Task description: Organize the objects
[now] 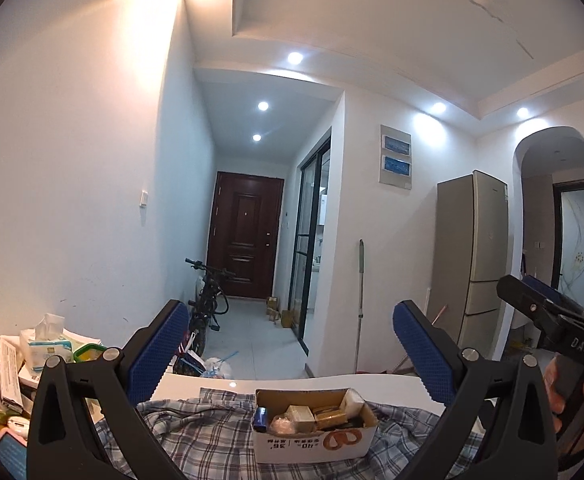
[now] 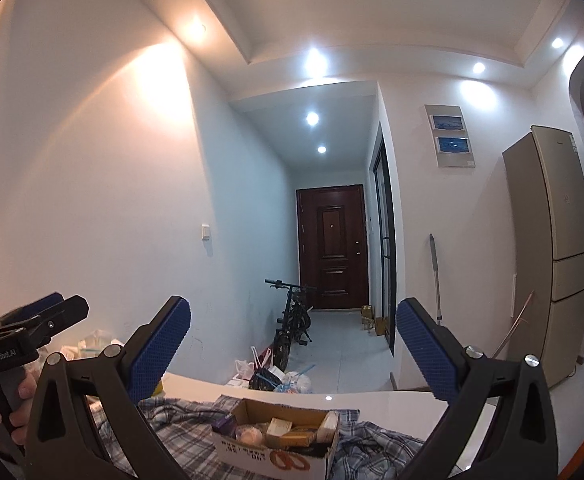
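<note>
An open white cardboard box [image 1: 312,442] sits on a plaid cloth [image 1: 204,432] on the white table [image 1: 292,382]. It holds several small items: a blue object, a wrapped round thing, small beige and gold boxes. The box also shows in the right wrist view [image 2: 280,454]. My left gripper [image 1: 288,354] is open and empty, held above and short of the box. My right gripper [image 2: 292,350] is open and empty, also above the box. The right gripper appears at the right edge of the left wrist view [image 1: 548,316]; the left gripper appears at the left edge of the right wrist view [image 2: 44,320].
Clutter stands at the table's left: a tissue pack [image 1: 46,344], a green-lidded container [image 1: 88,354], papers and boxes. Beyond the table are bags on the floor [image 2: 272,376], a bicycle [image 2: 292,320], a mop [image 1: 360,304], a fridge [image 1: 472,256] and a dark door [image 1: 244,236].
</note>
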The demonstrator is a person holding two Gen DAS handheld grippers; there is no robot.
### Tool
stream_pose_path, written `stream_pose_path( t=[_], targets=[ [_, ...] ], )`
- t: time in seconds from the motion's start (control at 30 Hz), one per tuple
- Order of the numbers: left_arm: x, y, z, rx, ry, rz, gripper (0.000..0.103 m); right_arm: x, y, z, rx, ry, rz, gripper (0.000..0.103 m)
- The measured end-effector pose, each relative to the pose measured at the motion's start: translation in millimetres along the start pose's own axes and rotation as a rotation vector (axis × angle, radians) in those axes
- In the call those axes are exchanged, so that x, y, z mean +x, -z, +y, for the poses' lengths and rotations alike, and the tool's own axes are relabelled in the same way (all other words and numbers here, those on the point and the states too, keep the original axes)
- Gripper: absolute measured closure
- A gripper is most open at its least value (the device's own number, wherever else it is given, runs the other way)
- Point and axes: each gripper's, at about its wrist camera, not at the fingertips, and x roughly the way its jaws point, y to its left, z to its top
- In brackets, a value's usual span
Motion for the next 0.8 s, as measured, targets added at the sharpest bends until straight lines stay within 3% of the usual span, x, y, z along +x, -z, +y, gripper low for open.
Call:
stream_pose_path(
  t=[0.2,0.3,0.43,0.57,0.67,0.8],
  targets=[
    [-33,26,4,0.007,0.017,0.032,0.0,-33,7,-4,-0.002,0.032,-0.026,0.0],
    [-41,39,0,0.044,0.002,0.022,0.0,-41,20,-4,0.034,0.019,-0.008,0.0],
    [-49,58,4,0.006,0.04,0.015,0.0,-45,45,-2,0.073,0.017,0.034,0.0],
    [-51,80,8,0.002,0.0,0.035,0.0,-43,71,1,0.053,0.045,0.06,0.0],
    [-46,97,8,0.051,-0.109,0.072,0.0,-48,86,0,0.044,0.09,0.042,0.0],
    [-39,120,17,0.014,-0.09,0.11,0.0,-49,103,-2,0.066,0.046,0.051,0.0]
  ],
)
